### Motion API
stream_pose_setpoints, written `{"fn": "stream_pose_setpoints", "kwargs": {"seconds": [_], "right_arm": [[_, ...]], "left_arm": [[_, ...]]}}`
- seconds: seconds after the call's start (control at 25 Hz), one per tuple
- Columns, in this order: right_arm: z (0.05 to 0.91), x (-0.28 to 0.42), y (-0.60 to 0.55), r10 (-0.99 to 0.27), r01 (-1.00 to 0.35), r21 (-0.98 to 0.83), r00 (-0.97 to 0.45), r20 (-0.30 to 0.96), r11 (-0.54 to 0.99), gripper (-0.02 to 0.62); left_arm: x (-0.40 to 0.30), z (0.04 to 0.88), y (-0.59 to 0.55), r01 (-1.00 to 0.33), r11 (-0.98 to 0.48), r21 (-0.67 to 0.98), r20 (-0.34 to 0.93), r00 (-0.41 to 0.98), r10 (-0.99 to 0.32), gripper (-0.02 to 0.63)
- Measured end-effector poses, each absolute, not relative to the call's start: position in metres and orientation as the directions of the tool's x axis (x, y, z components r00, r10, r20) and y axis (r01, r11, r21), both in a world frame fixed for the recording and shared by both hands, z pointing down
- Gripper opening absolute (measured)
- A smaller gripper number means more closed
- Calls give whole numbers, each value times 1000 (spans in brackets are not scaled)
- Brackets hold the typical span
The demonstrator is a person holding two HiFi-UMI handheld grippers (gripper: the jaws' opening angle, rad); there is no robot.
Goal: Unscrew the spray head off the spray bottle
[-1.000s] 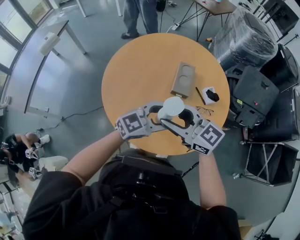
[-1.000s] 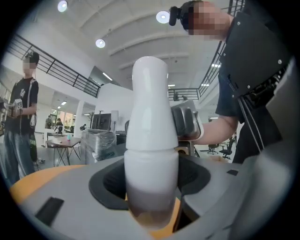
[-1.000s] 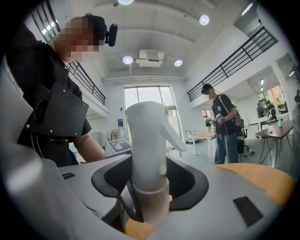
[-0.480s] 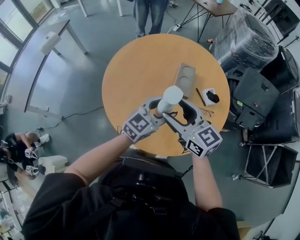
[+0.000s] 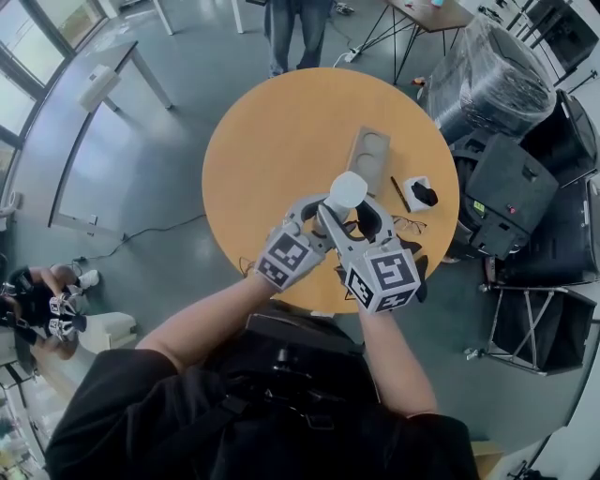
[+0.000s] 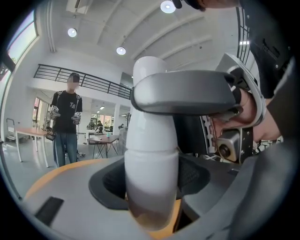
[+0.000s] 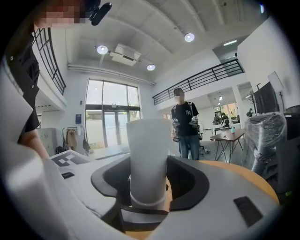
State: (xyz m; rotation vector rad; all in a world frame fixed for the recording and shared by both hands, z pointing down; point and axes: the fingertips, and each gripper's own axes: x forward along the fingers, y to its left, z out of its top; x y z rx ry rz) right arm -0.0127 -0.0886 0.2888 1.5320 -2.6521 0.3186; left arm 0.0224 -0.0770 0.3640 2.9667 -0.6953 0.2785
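Note:
A white spray bottle is held up over the round wooden table, between both grippers. My left gripper is shut on the bottle's body, pads on both sides. From the other side my right gripper wraps the white spray head. Its jaws are closing and the dark pads sit against the head's sides. In the left gripper view, a jaw of the right gripper crosses the top of the bottle. The bottle's base is hidden behind the grippers.
On the table behind the bottle lie a cardboard cup tray, a pen, a small white box with a black item and glasses. A person stands beyond the far edge. Black cases and chairs crowd the right.
The right gripper's marker cube has swung left, toward my body. The left gripper's cube shifted right. The bottle stayed between them and moved slightly further over the table.

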Motion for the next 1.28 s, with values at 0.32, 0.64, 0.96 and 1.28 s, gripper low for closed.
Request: {"fn": "stream_pose_setpoints", "kwargs": {"seconds": [0.32, 0.64, 0.96, 1.28], "right_arm": [[283, -14, -74, -666, -665, -191, -743, 68, 722, 254], [278, -32, -28, -326, -328, -125, -945, 42, 936, 255], [282, -17, -40, -487, -480, -158, -874, 0, 863, 325], [305, -8, -75, -794, -797, -183, -599, 105, 576, 302]], "left_arm": [[29, 362, -58, -198, -978, 61, 172, 968, -185, 302], [18, 356, -3, 197, -976, 93, 165, 964, 210, 302], [23, 367, -20, 27, -995, 96, 198, 979, 46, 304], [31, 373, -56, -291, -957, 13, 232, 932, -280, 304]]}}
